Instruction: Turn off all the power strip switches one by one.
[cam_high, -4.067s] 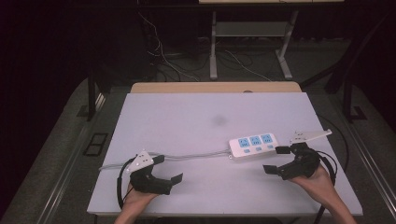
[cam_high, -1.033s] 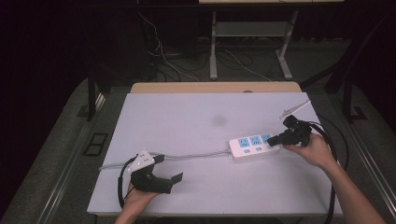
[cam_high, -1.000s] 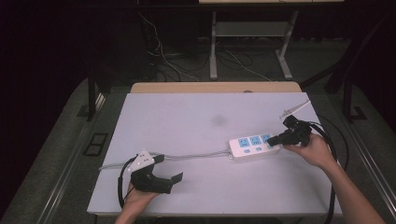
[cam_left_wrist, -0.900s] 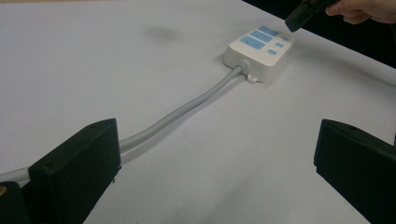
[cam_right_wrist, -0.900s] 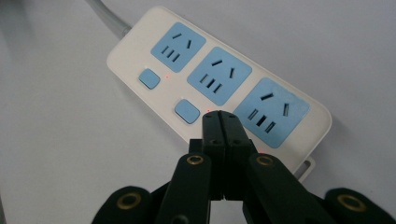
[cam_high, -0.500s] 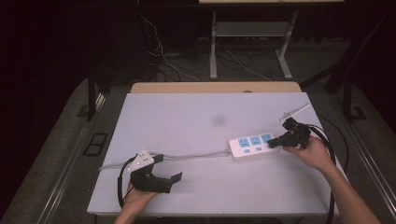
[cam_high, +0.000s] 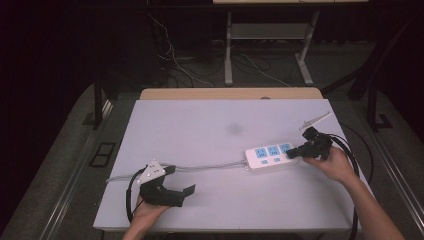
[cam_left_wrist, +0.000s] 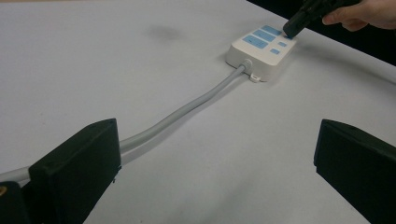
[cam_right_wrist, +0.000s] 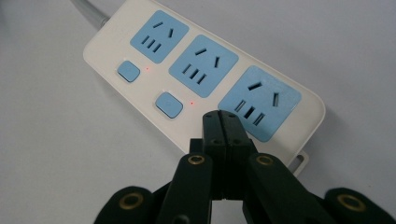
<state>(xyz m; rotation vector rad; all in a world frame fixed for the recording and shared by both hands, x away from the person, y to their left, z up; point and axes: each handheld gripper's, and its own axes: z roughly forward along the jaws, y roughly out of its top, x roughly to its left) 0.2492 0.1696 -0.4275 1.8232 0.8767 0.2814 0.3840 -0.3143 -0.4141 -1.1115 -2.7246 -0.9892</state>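
Right gripper (cam_right_wrist: 223, 122) jaws pressed together, tips down on white power strip (cam_high: 272, 157) at its far-right socket end, table (cam_high: 210, 125) right side. Left gripper (cam_high: 167, 189) jaws wide apart, resting near-left beside grey cord (cam_left_wrist: 187, 112)

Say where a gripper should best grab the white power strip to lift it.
Probably across the power strip body's short width, from above: it lies flat, its long sides bare. The left gripper is open; the right gripper, shut, sits over the strip's near edge.
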